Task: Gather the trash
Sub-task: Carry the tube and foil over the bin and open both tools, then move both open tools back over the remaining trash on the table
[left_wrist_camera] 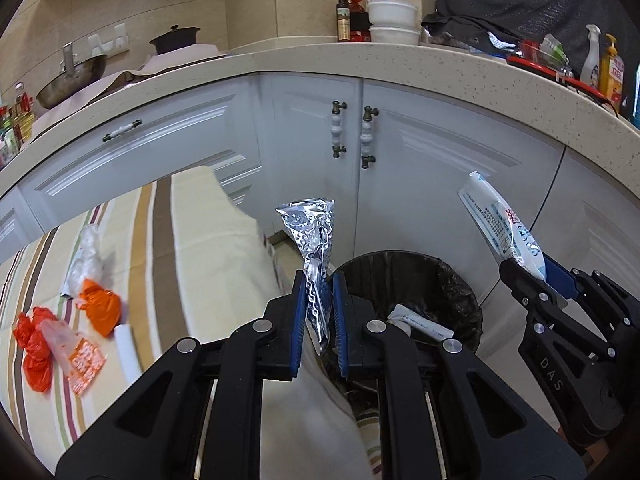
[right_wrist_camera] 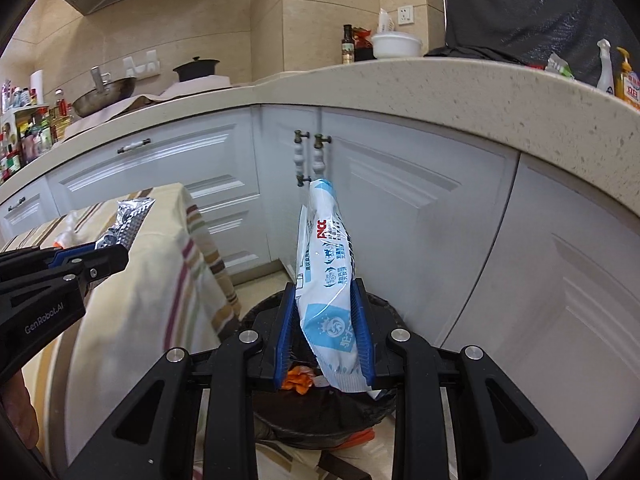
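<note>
My left gripper (left_wrist_camera: 319,280) is shut on a crumpled silver foil wrapper (left_wrist_camera: 312,236) that sticks up between its blue pads, at the table's edge beside the bin. My right gripper (right_wrist_camera: 325,292) is shut on a white and blue plastic packet (right_wrist_camera: 328,264), held over the black-lined trash bin (right_wrist_camera: 320,408). The left wrist view shows the bin (left_wrist_camera: 448,284) with a white wrapper inside, and the right gripper (left_wrist_camera: 532,272) holding the packet (left_wrist_camera: 500,220) to its right. In the right wrist view the left gripper (right_wrist_camera: 108,252) with the foil (right_wrist_camera: 128,216) is at the far left.
A striped tablecloth (left_wrist_camera: 180,240) covers the table on the left, with orange and red bags (left_wrist_camera: 100,308), clear plastic (left_wrist_camera: 86,256) and a white stick (left_wrist_camera: 128,344) on it. White cabinet doors (left_wrist_camera: 400,160) stand behind the bin under a speckled counter (left_wrist_camera: 400,64) with bottles and bowls.
</note>
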The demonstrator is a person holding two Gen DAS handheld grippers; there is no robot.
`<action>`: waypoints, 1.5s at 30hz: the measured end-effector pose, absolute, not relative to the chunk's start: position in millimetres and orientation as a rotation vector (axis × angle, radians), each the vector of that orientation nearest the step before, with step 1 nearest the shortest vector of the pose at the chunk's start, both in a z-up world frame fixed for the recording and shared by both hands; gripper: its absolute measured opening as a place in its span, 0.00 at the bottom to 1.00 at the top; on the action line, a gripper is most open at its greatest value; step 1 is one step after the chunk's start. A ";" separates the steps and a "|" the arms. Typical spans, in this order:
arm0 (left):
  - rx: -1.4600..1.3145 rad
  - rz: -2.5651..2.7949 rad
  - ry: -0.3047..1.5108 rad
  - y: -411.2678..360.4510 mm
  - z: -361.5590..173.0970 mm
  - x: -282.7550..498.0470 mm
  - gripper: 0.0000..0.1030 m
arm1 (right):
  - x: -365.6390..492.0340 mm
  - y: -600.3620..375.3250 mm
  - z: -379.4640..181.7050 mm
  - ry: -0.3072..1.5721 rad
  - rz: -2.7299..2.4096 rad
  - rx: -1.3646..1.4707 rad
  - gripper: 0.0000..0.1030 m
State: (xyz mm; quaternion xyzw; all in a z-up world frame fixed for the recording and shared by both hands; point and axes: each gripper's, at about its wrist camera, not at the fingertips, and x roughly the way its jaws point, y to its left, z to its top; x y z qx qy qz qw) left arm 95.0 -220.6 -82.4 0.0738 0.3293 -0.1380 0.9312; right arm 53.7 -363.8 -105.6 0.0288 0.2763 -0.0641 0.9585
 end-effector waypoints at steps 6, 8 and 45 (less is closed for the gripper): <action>0.173 -0.276 0.697 -248.5 -91.3 116.8 0.13 | 69.2 -379.6 -112.3 0.565 -0.143 0.062 0.27; 0.178 -0.275 0.708 -255.3 -93.5 124.8 0.13 | 76.8 -384.6 -116.3 0.573 -0.146 0.066 0.29; -0.023 0.066 0.699 -34.3 -69.8 82.9 0.52 | 75.2 -240.7 -74.7 0.518 0.148 0.024 0.50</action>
